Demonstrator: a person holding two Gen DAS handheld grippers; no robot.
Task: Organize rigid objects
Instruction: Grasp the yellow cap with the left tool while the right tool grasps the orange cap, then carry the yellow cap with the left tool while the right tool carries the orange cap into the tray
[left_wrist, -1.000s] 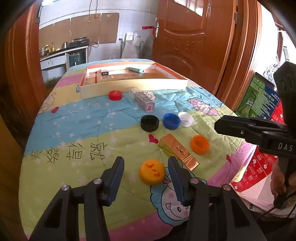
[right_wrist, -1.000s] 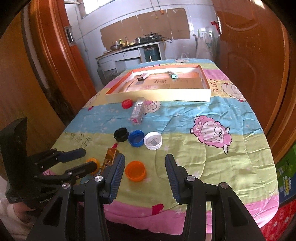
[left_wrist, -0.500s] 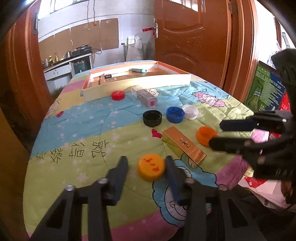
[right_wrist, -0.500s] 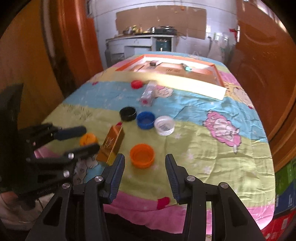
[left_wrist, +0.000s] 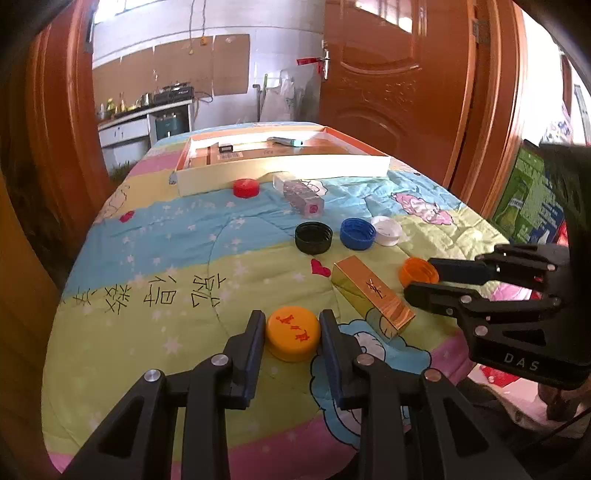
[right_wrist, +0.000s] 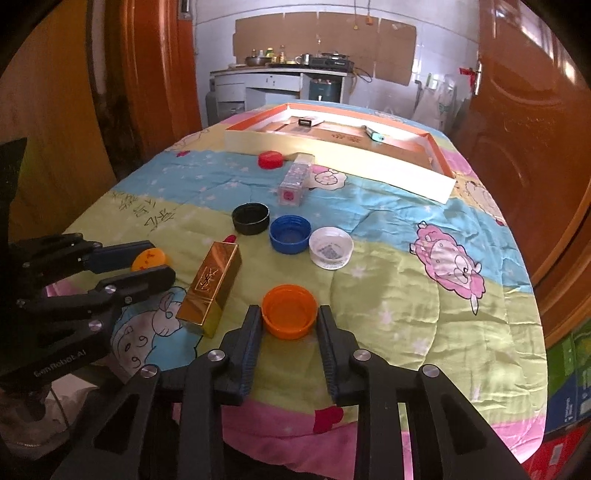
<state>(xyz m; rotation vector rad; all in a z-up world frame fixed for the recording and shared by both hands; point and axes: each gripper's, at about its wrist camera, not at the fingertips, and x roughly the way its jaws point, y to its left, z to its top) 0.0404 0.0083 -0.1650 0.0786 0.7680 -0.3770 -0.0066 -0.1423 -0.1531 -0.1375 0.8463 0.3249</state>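
Note:
My left gripper (left_wrist: 291, 326) has its fingers against both sides of a yellow bottle cap (left_wrist: 293, 333) on the quilt-covered table. My right gripper (right_wrist: 289, 323) has its fingers against both sides of an orange cap (right_wrist: 289, 311), which also shows in the left wrist view (left_wrist: 417, 270). A gold box (left_wrist: 371, 295) lies between the two caps. Black (left_wrist: 314, 237), blue (left_wrist: 357, 233) and white (left_wrist: 386, 230) caps sit in a row further back. A red cap (left_wrist: 246, 188) and a clear box (left_wrist: 303, 198) lie near the orange-rimmed tray (left_wrist: 280, 171).
The tray holds a cardboard sheet, a small dark item (right_wrist: 309, 122) and a teal item (right_wrist: 373, 134). Wooden doors stand on both sides of the table. The table's near edge is just below both grippers. A kitchen counter is behind.
Both grippers moved forward and down and narrowed: the left around the yellow cap, the right around the orange cap.

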